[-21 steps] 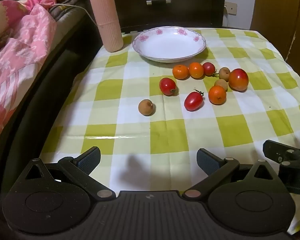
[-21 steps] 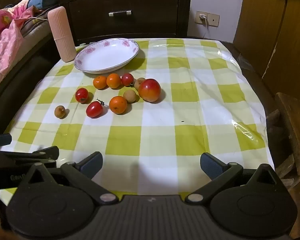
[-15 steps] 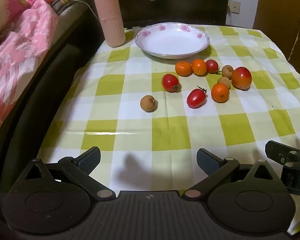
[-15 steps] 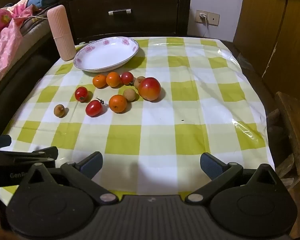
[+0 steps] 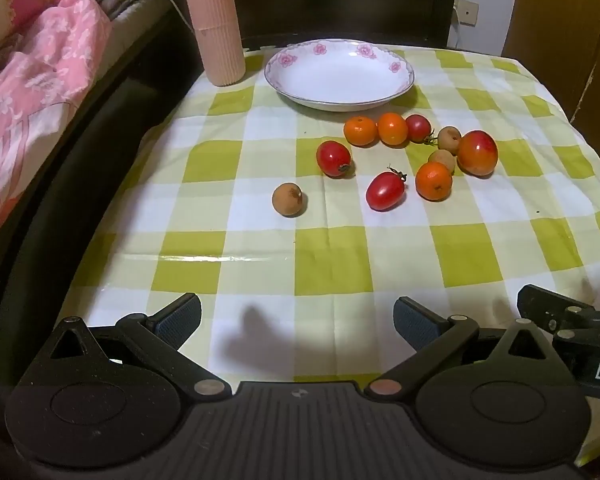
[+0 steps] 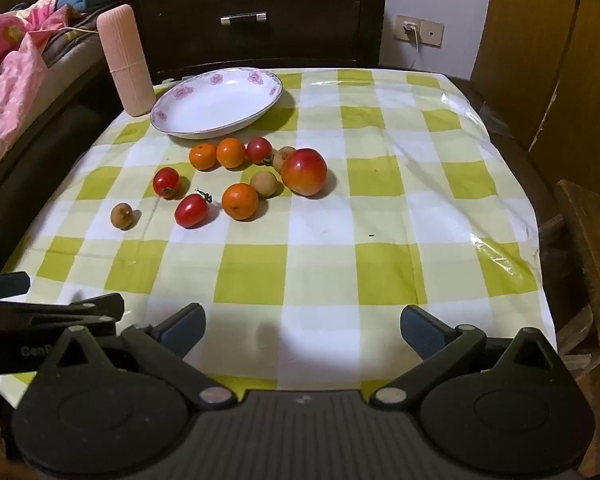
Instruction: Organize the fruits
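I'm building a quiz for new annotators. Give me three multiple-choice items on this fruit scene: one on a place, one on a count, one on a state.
1. Where does the plate sit relative to the fruits?
A. behind them, beside the pink container
B. in front of them
C. on the bed

2. How many orange citrus fruits lie on the tablecloth?
A. one
B. three
C. five

3. What state is the plate in?
A. full of fruit
B. upside down
C. empty

Answers: 1 A, it lies at the far edge next to the container. 2 B, orange fruits. 3 C, its white bowl is bare; the left gripper and right gripper are open, holding nothing.
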The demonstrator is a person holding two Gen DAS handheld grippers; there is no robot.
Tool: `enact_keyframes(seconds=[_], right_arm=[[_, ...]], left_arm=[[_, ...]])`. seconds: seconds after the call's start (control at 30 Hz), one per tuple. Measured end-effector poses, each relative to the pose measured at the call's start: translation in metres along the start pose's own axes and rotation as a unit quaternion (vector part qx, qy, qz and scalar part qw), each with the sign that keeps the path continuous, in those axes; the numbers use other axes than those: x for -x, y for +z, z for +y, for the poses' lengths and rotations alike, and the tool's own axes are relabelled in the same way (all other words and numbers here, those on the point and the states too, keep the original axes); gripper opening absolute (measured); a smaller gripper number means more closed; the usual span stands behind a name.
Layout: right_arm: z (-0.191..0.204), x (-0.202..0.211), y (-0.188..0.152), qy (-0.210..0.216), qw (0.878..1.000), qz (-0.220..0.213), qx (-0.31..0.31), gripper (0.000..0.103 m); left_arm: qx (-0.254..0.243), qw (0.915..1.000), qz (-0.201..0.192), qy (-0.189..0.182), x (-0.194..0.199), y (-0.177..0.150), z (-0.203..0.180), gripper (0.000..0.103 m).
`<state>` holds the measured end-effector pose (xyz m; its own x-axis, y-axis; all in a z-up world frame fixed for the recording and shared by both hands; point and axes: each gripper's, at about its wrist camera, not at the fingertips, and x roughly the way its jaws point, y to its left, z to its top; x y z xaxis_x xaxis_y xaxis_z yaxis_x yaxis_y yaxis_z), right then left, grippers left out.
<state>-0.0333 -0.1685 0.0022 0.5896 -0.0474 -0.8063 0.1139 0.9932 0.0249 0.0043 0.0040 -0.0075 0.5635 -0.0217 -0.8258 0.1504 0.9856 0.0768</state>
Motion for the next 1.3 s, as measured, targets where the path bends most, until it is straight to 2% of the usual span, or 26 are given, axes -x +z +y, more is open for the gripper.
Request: enact_keyframes(seconds=[0.43,1.3], right_arm=[[-0.0014,-0.0037,0.0006,-0.014,1.0,0.003,0.0,0.103],[-0.0015,-0.0048,0.0005,-0.012,1.0,0.006,-0.001,0.103]], left_arm=[[-0.003,1.0,0.0,-0.004,0.0019,0.0004,-0.0009,0.103],[-0.008,0.9999,-0.004,-0.006,0.0038,0.0,-0.0028,0.103]])
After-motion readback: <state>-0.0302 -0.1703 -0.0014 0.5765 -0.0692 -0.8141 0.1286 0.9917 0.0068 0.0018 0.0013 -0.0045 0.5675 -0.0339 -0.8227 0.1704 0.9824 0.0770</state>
